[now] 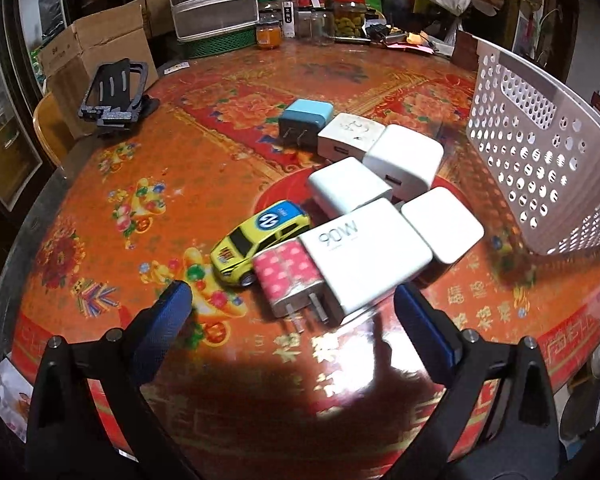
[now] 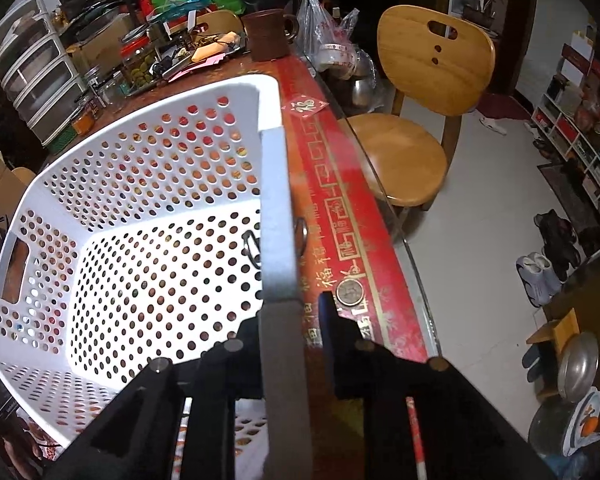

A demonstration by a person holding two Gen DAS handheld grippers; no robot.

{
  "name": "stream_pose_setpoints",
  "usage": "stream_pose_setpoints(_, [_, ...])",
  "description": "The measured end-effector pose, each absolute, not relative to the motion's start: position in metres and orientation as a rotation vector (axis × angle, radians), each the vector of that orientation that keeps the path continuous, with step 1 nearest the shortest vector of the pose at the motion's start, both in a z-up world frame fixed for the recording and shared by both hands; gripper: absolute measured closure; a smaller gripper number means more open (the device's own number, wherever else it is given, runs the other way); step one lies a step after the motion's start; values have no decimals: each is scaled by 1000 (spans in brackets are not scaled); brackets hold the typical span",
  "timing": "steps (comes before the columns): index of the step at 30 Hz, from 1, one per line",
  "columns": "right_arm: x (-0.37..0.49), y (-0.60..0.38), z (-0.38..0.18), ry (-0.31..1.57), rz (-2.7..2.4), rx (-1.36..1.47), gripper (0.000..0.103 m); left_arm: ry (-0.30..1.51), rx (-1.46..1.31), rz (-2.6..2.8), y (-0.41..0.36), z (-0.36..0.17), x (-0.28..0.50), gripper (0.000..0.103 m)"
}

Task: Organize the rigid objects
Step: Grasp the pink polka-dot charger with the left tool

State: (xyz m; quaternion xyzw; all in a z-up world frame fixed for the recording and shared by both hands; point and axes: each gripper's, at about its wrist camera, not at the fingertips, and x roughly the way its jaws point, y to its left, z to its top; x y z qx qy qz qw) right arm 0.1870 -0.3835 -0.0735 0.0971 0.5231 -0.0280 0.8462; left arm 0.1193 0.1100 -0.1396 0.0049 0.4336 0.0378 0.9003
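A cluster of chargers lies mid-table in the left wrist view: a white 90W charger (image 1: pixel 364 256), a pink dotted charger (image 1: pixel 290 280), several other white chargers (image 1: pixel 404 160) and a blue one (image 1: pixel 306 122). A yellow toy car (image 1: pixel 260 240) sits beside them. My left gripper (image 1: pixel 292 312) is open, low over the table just in front of the pink and 90W chargers. My right gripper (image 2: pixel 288 316) is shut on the near rim of the white perforated basket (image 2: pixel 140 216), which is tilted and empty. The basket also shows at the right of the left wrist view (image 1: pixel 540 152).
A black phone stand (image 1: pixel 114 96) stands at the table's left. Jars, a drawer unit (image 1: pixel 214 0) and clutter line the far edge. A wooden chair (image 2: pixel 412 120) stands beyond the table's right edge. A coin (image 2: pixel 349 292) lies near the edge.
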Motion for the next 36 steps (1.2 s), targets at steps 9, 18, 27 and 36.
stream_pose_setpoints(9, [187,-385,-75,1099,-57,233,84,907,37,114,132,-140,103,23])
stream_pose_setpoints(18, [188,-382,-75,1102,-52,224,84,915,-7,110,130,-147,117,47])
stream_pose_setpoints(27, [188,-382,-76,1103,-52,223,84,918,-10,149,121,-146,128,76])
stream_pose_setpoints(36, [188,-381,-76,1103,-49,219,84,849,49,240,121,-124,119,76])
